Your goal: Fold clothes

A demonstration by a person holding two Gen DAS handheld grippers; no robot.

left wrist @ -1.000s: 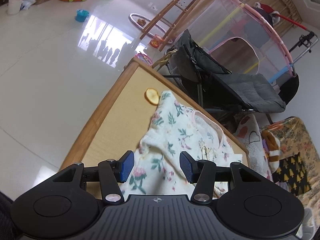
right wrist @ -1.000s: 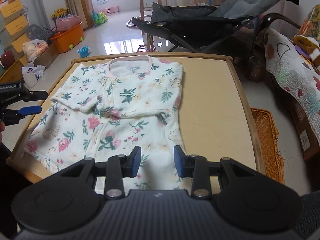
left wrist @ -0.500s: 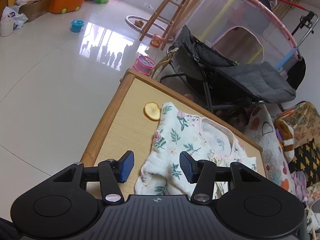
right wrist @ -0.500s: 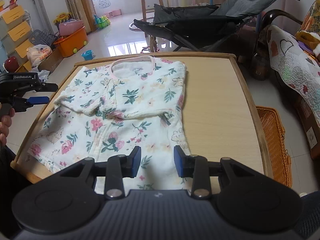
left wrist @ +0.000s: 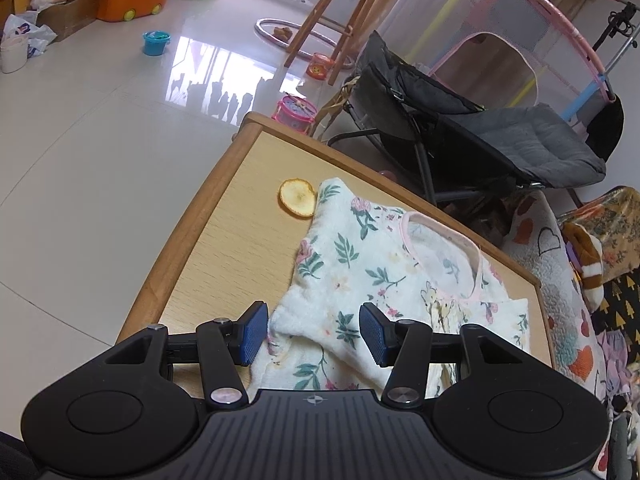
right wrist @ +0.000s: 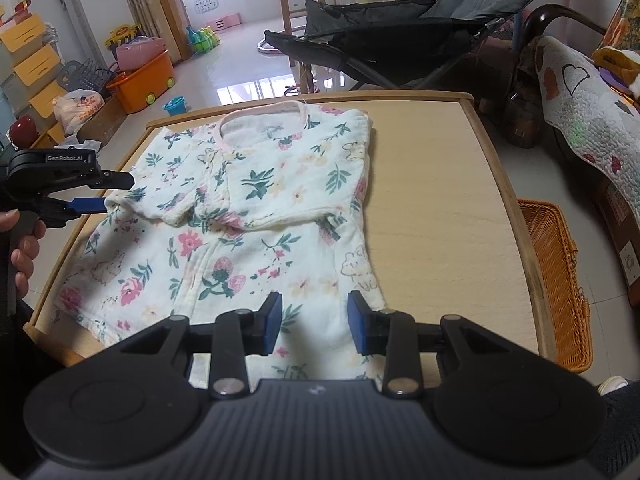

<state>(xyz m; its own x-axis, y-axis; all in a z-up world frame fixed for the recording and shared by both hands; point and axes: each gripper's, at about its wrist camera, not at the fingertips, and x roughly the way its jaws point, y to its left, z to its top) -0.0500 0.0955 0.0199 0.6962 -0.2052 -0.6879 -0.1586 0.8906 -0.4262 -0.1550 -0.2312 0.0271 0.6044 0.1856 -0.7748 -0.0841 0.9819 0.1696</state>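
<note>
1 white floral cotton baby garment [right wrist: 248, 216] lies flat on the light wooden table [right wrist: 440, 208], neck twd far edge, both sleeves folded in. 1 dried orange slice [left wrist: 297, 197] by its far left corner. 2 grippers: left gripper [right wrist: 110, 192] at left sleeve, half open, empty; right gripper [right wrist: 314, 326] over near hem, part open, empty. 1 orange wicker basket [right wrist: 556, 280] beside right edge.
</note>
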